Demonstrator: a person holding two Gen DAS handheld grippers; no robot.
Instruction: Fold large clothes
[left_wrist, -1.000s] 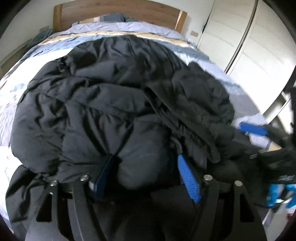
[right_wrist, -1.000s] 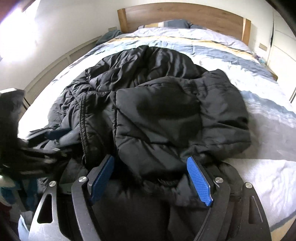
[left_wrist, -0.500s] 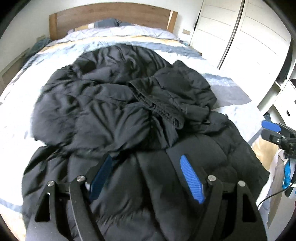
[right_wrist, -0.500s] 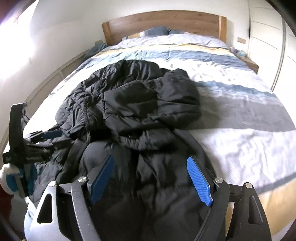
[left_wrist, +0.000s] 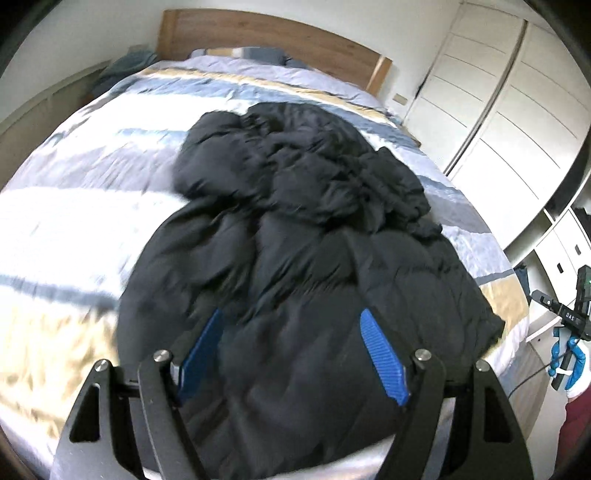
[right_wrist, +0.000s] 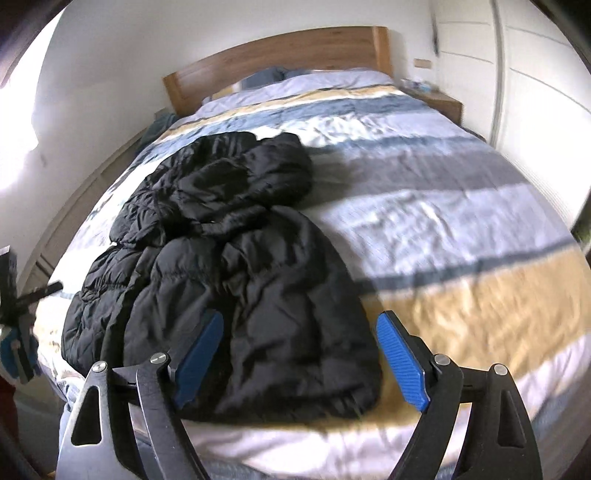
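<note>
Both grippers have let go and pulled back.
The black puffer jacket (left_wrist: 295, 258) lies bunched at 12 o'clock on the striped bed (right_wrist: 461, 221); left gripper (left_wrist: 291, 354) and right gripper (right_wrist: 299, 354) jaws wide apart, so folding isn't finished.

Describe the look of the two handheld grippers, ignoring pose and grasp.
Left gripper and right gripper match: black angular metal linkage arms with triangular cutouts and silver pivot bolts, ending in ribbed bright blue finger pads. A blue glove shows on the right hand.

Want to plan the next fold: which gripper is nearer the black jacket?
Left. The left gripper hangs over the black jacket; the right gripper straddles its right edge.
</note>
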